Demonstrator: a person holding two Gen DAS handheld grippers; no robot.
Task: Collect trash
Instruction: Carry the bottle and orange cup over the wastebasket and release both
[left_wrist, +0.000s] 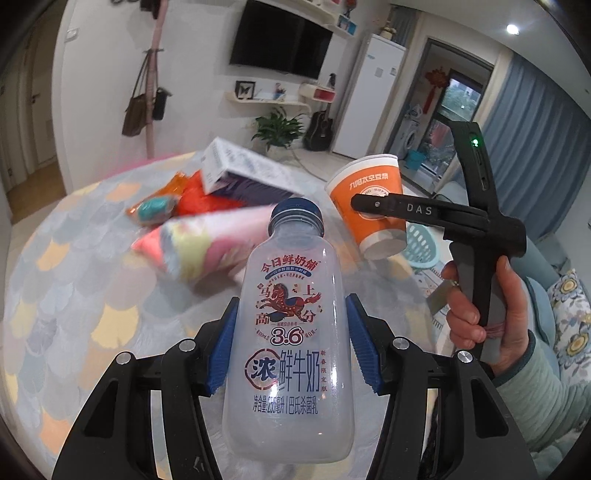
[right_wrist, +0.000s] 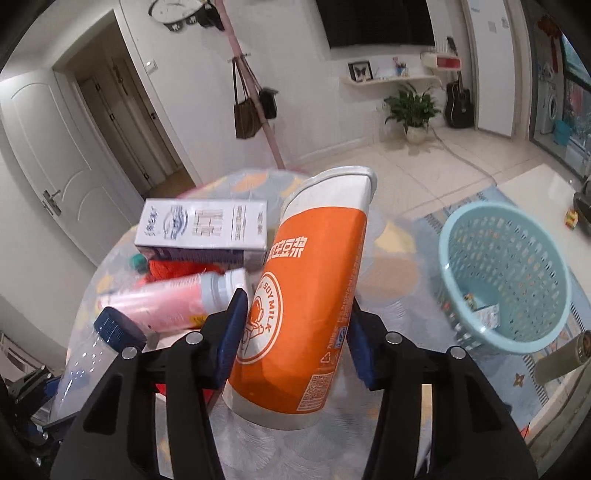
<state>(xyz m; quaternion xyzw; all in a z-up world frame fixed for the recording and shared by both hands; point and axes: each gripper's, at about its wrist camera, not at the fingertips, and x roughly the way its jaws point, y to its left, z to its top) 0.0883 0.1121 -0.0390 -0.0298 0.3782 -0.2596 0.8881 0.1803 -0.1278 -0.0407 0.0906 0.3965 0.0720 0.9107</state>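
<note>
My left gripper (left_wrist: 291, 350) is shut on a clear milk bottle (left_wrist: 291, 332) with a dark blue cap, and holds it upright above the table. The same bottle (right_wrist: 92, 354) shows at the lower left of the right wrist view. My right gripper (right_wrist: 295, 339) is shut on an orange and white paper cup (right_wrist: 306, 295), whose rim is squashed flat. In the left wrist view the cup (left_wrist: 365, 199) hangs tilted in the air at the right, with a hand (left_wrist: 476, 321) on the gripper's handle.
The round table (left_wrist: 74, 295) has a scale-patterned cloth. On it lie a white carton (right_wrist: 201, 229), a pink bottle (right_wrist: 166, 299) on its side and orange wrappers (left_wrist: 207, 199). A light blue basket (right_wrist: 506, 280) stands on the floor rug at the right.
</note>
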